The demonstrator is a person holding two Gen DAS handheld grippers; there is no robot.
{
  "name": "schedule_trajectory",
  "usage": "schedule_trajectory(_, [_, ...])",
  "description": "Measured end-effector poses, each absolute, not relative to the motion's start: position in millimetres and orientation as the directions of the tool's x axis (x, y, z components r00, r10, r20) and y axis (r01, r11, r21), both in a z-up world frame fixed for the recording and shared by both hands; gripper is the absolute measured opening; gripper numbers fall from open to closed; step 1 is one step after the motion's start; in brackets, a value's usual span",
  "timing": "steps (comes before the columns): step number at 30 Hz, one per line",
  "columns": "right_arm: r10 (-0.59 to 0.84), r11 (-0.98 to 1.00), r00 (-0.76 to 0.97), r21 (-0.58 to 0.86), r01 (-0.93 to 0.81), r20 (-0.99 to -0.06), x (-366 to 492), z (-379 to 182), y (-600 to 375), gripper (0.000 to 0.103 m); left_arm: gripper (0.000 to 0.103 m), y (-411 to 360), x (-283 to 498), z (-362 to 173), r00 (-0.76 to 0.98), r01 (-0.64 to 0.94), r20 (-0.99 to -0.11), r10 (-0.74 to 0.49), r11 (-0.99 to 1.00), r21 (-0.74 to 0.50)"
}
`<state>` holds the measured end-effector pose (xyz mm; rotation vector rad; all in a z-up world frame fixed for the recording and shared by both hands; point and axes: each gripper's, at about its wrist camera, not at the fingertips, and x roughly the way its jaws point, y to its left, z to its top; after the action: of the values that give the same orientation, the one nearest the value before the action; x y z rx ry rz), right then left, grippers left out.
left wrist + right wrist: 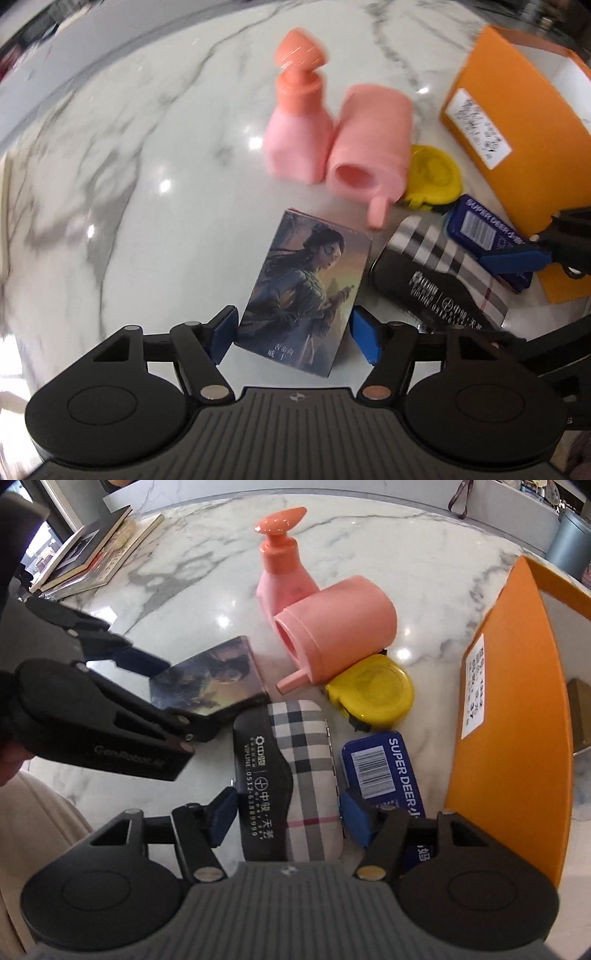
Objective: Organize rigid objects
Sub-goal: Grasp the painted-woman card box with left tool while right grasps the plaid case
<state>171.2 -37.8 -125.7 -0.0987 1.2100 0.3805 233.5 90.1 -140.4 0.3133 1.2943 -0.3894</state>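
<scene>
Evidently set to lift two things at once toward the orange box at the right, the left gripper straddles the picture card box and the right gripper the plaid case on the tabletop, fingers open around each, not yet pressing.
</scene>
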Motion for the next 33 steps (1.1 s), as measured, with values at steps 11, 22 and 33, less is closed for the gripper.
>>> schedule_trajectory(11, [0.402,0.909,0.176,0.369,-0.194,-0.898,164,-131,-47,0.060,0.079,140,208,-132,0.097,0.108,-0.966,-0.240,0.967,-0.230])
schedule_trajectory(22, [0.333,0.943,0.240,0.318,-0.098,-0.912,175,-136,-43,0.059,0.075,150,219,-130,0.203,0.058,-0.941,-0.270,0.963,-0.264])
schedule_trajectory(33, [0.328,0.942,0.317,0.283,-0.180,-0.890,171,-122,-31,0.026,0.067,139,208,-129,0.233,0.036,-0.943,-0.239,0.971,-0.238])
